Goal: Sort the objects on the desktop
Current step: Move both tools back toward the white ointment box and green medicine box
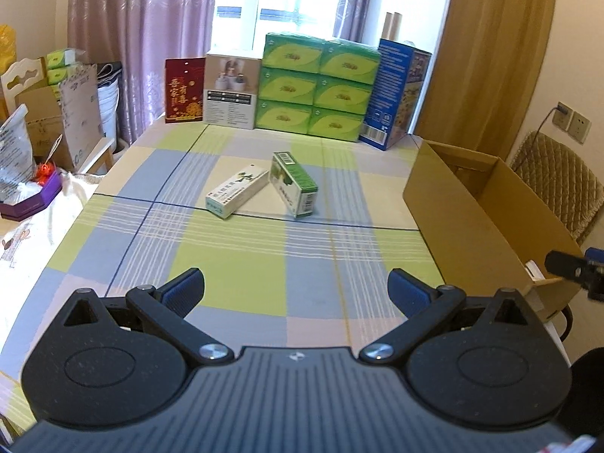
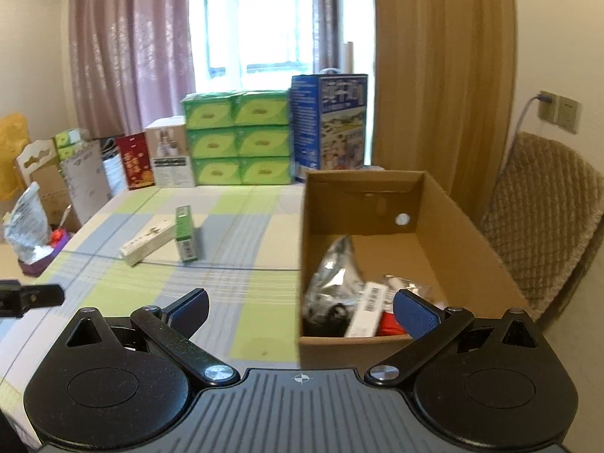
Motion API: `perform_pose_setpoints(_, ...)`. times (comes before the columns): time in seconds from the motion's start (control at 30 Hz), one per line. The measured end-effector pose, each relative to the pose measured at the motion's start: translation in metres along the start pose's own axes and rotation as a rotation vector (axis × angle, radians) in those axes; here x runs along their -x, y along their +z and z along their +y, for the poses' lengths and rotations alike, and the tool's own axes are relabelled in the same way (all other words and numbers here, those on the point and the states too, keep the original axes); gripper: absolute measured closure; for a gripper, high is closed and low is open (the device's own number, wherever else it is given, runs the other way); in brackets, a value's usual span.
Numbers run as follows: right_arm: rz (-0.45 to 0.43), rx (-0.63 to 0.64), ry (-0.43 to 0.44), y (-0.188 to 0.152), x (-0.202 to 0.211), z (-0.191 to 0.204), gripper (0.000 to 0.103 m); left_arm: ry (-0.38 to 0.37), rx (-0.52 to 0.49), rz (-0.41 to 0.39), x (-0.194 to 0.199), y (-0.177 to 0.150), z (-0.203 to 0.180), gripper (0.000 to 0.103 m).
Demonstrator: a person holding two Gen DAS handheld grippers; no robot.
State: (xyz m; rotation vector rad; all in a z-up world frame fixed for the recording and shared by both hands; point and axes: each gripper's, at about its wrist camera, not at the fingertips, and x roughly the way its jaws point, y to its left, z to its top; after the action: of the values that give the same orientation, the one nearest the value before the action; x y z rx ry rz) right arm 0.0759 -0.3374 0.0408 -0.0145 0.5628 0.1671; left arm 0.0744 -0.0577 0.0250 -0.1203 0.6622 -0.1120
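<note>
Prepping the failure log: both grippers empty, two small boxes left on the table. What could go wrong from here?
1. The green box stands on its narrow side touching the white box; grabbing either may topple or drag the other.
2. The cardboard box has tall walls; the right gripper, open beside it, could clip the rim.

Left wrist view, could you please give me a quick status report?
Both claws open, empty: left, right. White box and green box touching, mid-table. Carton part-filled. Path clear.
</note>
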Motion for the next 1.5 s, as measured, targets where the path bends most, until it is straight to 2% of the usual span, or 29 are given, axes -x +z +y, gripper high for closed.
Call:
perform_pose_setpoints(0.33, -0.018, 0.087, 0.101, 0.020, -0.029, 0.051, 0.002, -0.010, -0.009, 0.018, -0.018, 0.024, 0.032, 0.001)
perform_pose_setpoints(0.67, -0.024, 0.160, 0.170, 0.041, -0.103, 0.089, 0.002, 0.049, -0.057, 0.035, -0.068, 0.050, 0.068, 0.001)
perform_pose_setpoints(0.9, 0.011, 0.181, 0.182, 0.040, -0.163, 0.097, 0.002, 0.062, -0.098, 0.057, -0.122, 0.060, 0.085, 0.002)
perform_pose_setpoints(1.07, 0.049, 0.189, 0.185, 0.036, -0.202, 0.099, 0.002, 0.048, -0.078, 0.069, -0.154, 0.068, 0.095, 0.002)
perform_pose_setpoints(1.17, 0.061, 0.172, 0.184, 0.034, -0.217, 0.098, 0.002, 0.075, -0.090, 0.079, -0.168, 0.067, 0.096, 0.002)
perform_pose_setpoints(1.33, 0.082, 0.157, 0.191, 0.031, -0.236, 0.100, 0.002, 0.062, -0.080, 0.095, -0.191, 0.065, 0.106, 0.002)
perform_pose_setpoints(1.5, 0.089, 0.164, 0.212, 0.031, -0.257, 0.106, 0.014, 0.088, -0.132, 0.056, -0.208, 0.069, 0.111, 0.002)
